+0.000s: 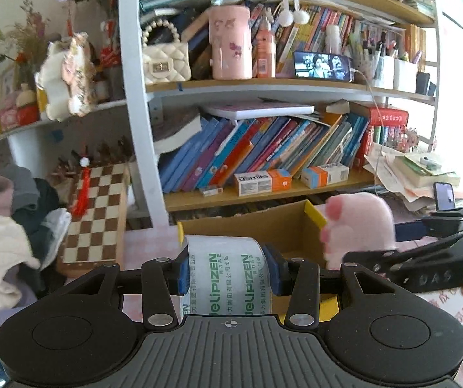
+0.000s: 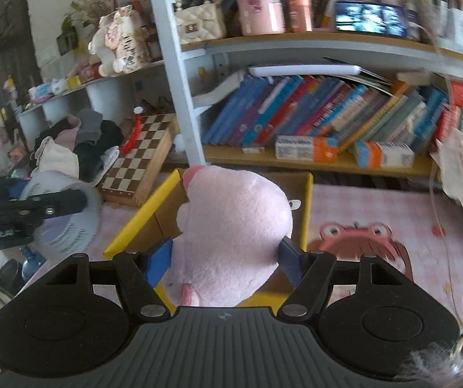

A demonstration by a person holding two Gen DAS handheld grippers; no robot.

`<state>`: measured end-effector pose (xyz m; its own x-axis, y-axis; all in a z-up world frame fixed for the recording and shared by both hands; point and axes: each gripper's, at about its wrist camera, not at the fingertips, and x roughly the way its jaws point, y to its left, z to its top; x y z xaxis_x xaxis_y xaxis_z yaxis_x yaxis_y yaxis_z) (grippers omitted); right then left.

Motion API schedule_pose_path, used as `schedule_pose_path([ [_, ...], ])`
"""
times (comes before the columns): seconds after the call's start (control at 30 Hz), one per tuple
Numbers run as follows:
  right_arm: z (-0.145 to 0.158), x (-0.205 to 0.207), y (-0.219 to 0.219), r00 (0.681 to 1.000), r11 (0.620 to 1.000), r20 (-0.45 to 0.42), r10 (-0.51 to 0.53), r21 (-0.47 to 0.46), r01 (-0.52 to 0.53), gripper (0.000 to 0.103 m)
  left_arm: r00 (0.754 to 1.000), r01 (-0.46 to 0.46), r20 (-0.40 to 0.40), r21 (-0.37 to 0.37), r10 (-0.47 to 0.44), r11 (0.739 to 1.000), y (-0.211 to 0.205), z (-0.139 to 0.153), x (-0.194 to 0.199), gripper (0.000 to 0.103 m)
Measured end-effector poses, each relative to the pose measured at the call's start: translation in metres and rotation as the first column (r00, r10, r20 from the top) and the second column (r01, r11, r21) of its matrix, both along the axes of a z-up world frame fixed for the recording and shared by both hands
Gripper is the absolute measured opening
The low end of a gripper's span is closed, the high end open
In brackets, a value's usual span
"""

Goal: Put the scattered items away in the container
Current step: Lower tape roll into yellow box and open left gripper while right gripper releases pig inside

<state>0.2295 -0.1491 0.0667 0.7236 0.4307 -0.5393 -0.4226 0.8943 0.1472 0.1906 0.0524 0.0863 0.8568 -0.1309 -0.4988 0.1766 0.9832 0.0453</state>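
Observation:
My left gripper (image 1: 229,270) is shut on a roll of clear tape (image 1: 228,274) with green lettering, its blue pads pressing both sides. The roll hangs in front of an open cardboard box (image 1: 263,226) with yellow-edged flaps. My right gripper (image 2: 228,258) is shut on a pink plush paw (image 2: 231,226), held over the same box (image 2: 163,216). In the left wrist view the plush paw (image 1: 357,226) and the right gripper (image 1: 405,242) come in from the right, above the box's right side. The left gripper's black fingers (image 2: 37,207) and the blurred tape roll (image 2: 66,226) show at the left of the right wrist view.
A bookshelf (image 1: 263,194) full of leaning books stands right behind the box. A chessboard (image 1: 97,213) leans at the left beside a heap of clothes (image 1: 8,226). A pink checked mat with a crab print (image 2: 360,239) covers the desk. Papers (image 1: 418,174) pile up at the right.

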Motion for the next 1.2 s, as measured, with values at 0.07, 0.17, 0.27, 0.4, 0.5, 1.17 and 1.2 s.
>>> schedule_pose_path([
  [0.07, -0.003, 0.019, 0.008, 0.999, 0.998, 0.002, 0.042, -0.037, -0.042, 0.068, 1.000, 0.001, -0.031, -0.013, -0.001, 1.000, -0.001, -0.005, 0.021, 0.043],
  [0.17, -0.010, 0.048, 0.022, 0.995, 0.989, -0.003, 0.101, -0.106, -0.101, 0.068, 0.997, -0.004, -0.081, -0.001, 0.004, 1.000, -0.005, -0.016, 0.055, 0.043],
  [0.27, -0.020, 0.074, 0.036, 0.986, 0.969, -0.024, 0.166, -0.182, -0.167, 0.068, 0.992, 0.004, -0.130, 0.020, -0.001, 1.000, -0.009, -0.030, 0.081, 0.043],
  [0.4, -0.040, 0.103, 0.050, 0.970, 0.930, -0.078, 0.232, -0.274, -0.244, 0.068, 0.976, 0.011, -0.215, 0.019, -0.007, 1.000, -0.012, -0.052, 0.116, 0.043],
  [0.5, -0.058, 0.124, 0.059, 0.955, 0.892, -0.134, 0.266, -0.341, -0.297, 0.068, 0.961, 0.014, -0.278, 0.037, -0.003, 0.999, -0.015, -0.069, 0.140, 0.043],
  [1.17, -0.114, 0.180, 0.085, 0.905, 0.710, -0.276, 0.323, -0.562, -0.425, 0.072, 0.900, 0.036, -0.436, 0.100, 0.011, 0.994, -0.026, -0.118, 0.204, 0.044],
  [1.2, -0.114, 0.180, 0.086, 0.906, 0.708, -0.272, 0.324, -0.566, -0.423, 0.073, 0.900, 0.037, -0.437, 0.101, 0.011, 0.994, -0.026, -0.118, 0.204, 0.045],
])
